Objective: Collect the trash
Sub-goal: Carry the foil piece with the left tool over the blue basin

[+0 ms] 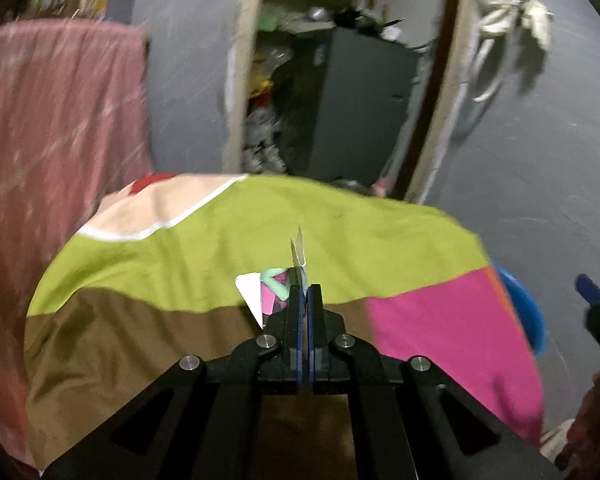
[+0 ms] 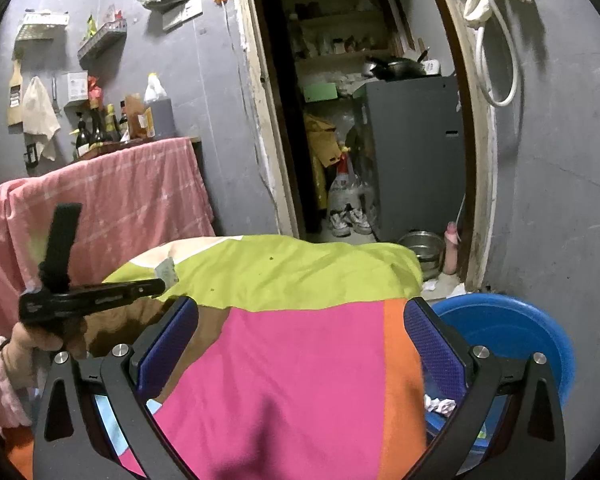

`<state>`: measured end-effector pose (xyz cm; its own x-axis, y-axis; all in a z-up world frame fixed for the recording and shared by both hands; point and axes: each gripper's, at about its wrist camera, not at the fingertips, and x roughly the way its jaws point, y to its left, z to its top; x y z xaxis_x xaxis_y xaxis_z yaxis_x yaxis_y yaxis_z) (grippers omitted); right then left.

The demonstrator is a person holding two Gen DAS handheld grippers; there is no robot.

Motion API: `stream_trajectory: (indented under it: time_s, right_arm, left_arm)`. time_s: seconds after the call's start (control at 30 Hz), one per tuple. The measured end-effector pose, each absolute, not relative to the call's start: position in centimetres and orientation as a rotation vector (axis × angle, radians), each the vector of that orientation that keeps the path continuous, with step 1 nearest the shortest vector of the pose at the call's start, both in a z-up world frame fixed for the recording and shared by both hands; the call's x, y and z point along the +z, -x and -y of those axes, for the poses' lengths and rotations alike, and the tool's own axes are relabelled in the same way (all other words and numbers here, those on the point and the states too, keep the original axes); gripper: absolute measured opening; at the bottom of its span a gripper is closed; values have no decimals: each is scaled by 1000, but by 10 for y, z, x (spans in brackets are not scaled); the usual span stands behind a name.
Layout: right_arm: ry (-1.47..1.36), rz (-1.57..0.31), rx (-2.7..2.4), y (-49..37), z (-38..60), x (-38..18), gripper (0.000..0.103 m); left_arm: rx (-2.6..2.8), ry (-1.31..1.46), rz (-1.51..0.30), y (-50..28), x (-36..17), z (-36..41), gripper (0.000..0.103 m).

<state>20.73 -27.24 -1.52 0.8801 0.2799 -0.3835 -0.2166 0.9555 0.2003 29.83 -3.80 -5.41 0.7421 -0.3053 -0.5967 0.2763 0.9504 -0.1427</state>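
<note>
My left gripper (image 1: 305,289) is shut on a small wrapper (image 1: 270,294), white with pink and mint-green print, and holds it just above the multicoloured cloth (image 1: 204,264) that covers the table. From the right wrist view the left gripper (image 2: 158,286) sits at the left, in a person's hand (image 2: 40,340), with the pale wrapper (image 2: 167,270) sticking up from its tip. My right gripper (image 2: 304,332) stands open over the pink part of the cloth (image 2: 292,360), nothing between its blue pads (image 2: 436,344). A blue basin (image 2: 508,332) at the right holds crumpled paper (image 2: 440,404).
A pink towel (image 2: 132,200) hangs over a counter with bottles (image 2: 100,128) at the left. Behind the table an open doorway shows a grey cabinet (image 2: 412,152), shoes (image 2: 350,220) and a metal bowl (image 2: 422,246). The blue basin (image 1: 526,308) sits beyond the cloth's right edge.
</note>
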Motion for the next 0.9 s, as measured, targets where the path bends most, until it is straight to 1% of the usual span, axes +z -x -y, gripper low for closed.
stream_trajectory:
  time_s: [0.17,0.37,0.5,0.67,0.9]
  right_arm:
    - [-141,-329,186,-185,296,1,103]
    - [-63,-208,50,-155,333,31,103]
    - [-42,-144,-46,-132,362,45,103]
    - [-20,-105,-159,-104,396,55,103]
    - [-19,-116,-254,-77,435,51,103]
  left_arm:
    - [-411,47,-538,-274,-23,91,0]
    - [-525,62,-375,-240,12,155,0]
    - [-614,66,-325,-226,23,198,0]
    - [-697,59,-343,-226,25,249,0]
    - [-737,51,-474,-250,-1,310,0]
